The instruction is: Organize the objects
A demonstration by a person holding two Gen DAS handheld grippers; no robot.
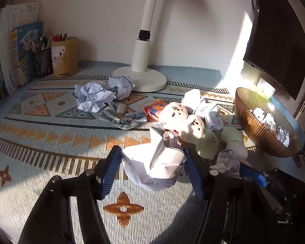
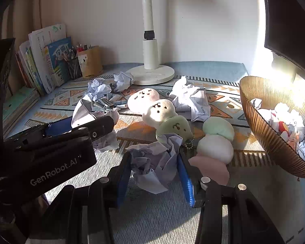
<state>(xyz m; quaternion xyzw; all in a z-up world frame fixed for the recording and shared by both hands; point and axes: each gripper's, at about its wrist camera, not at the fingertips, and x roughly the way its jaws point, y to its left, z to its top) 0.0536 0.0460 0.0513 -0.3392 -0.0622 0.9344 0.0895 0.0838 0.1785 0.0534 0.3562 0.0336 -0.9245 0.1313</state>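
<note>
My left gripper [image 1: 152, 162] is shut on a crumpled white paper ball [image 1: 154, 164] with handwriting, held above the patterned mat; it also shows in the right wrist view [image 2: 93, 120]. My right gripper [image 2: 154, 162] is shut on a crumpled bluish paper ball [image 2: 152, 160]. A brown ribbed bowl [image 2: 260, 134] at the right holds several paper balls. More crumpled paper [image 1: 95, 96] lies near the lamp base. Two plush dango skewers [image 2: 164, 113] [image 2: 215, 142] lie in the middle.
A white lamp base [image 1: 144, 79] stands at the back. Books [image 1: 20, 50] and pen holders [image 1: 64, 57] line the back left. A checked cloth [image 1: 122, 116] and an orange packet [image 1: 154, 108] lie on the mat. A dark monitor [image 1: 278, 40] hangs at the right.
</note>
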